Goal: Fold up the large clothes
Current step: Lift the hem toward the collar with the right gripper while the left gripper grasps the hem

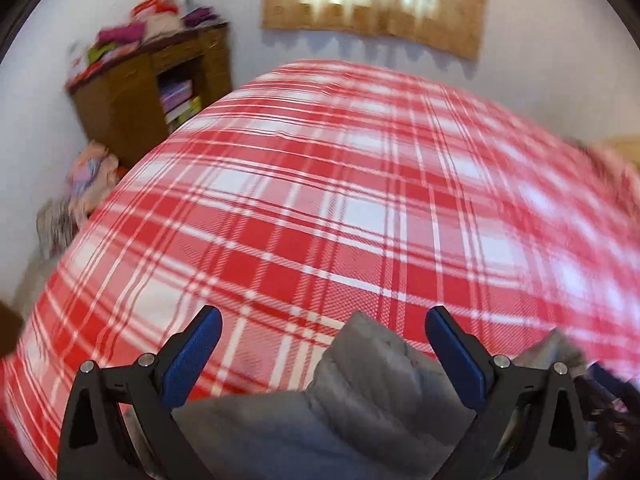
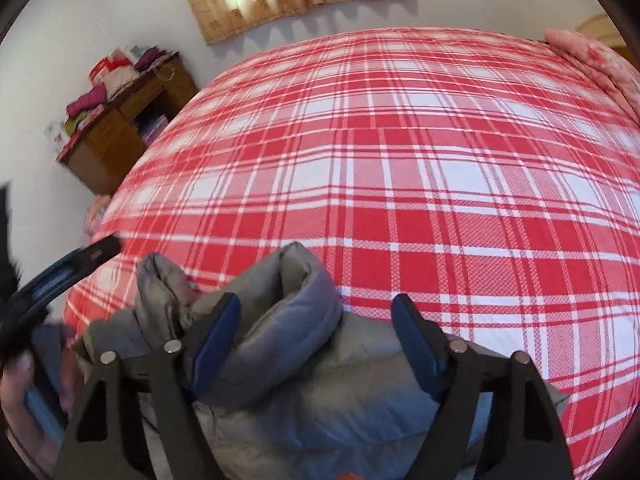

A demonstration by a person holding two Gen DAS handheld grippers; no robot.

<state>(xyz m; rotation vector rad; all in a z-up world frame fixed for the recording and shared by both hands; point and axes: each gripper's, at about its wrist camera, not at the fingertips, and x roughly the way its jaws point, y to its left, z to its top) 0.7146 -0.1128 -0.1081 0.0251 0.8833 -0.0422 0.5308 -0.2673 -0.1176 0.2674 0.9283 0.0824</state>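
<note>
A grey padded jacket (image 2: 304,364) is seen bundled at the near edge of a bed spread with a red-and-white plaid bedcover (image 2: 400,184).

Right gripper (image 2: 316,320): jaws are spread apart, nothing clamped. A rolled, collar-like fold of the jacket is seen rising between the blue pads (image 2: 216,332); the left pad is just beside or touching the roll, which of the two cannot be told, while the right pad stands apart from it. The rest of the jacket is spread below and behind the fingertips. Ahead of the gripper only bare plaid is seen.

Left gripper (image 1: 323,322): jaws are held wide, released. A raised peak of the jacket (image 1: 360,380) is seen between the fingers (image 1: 192,356), touched by neither. More grey fabric is seen under the gripper and off to its right, blurred.

From the right wrist view, the left gripper's dark body (image 2: 60,276) is seen off to the left, with part of a hand (image 2: 20,392) below it.

Beyond the bed, ahead and left of both grippers, a brown wooden cabinet (image 1: 136,96) is noted against the white wall, with folded clothes (image 1: 132,36) piled on top. A tan curtain (image 1: 372,0) is hung on the far wall. A pink patterned pillow (image 2: 592,60) is seen at the far right of the bed.
</note>
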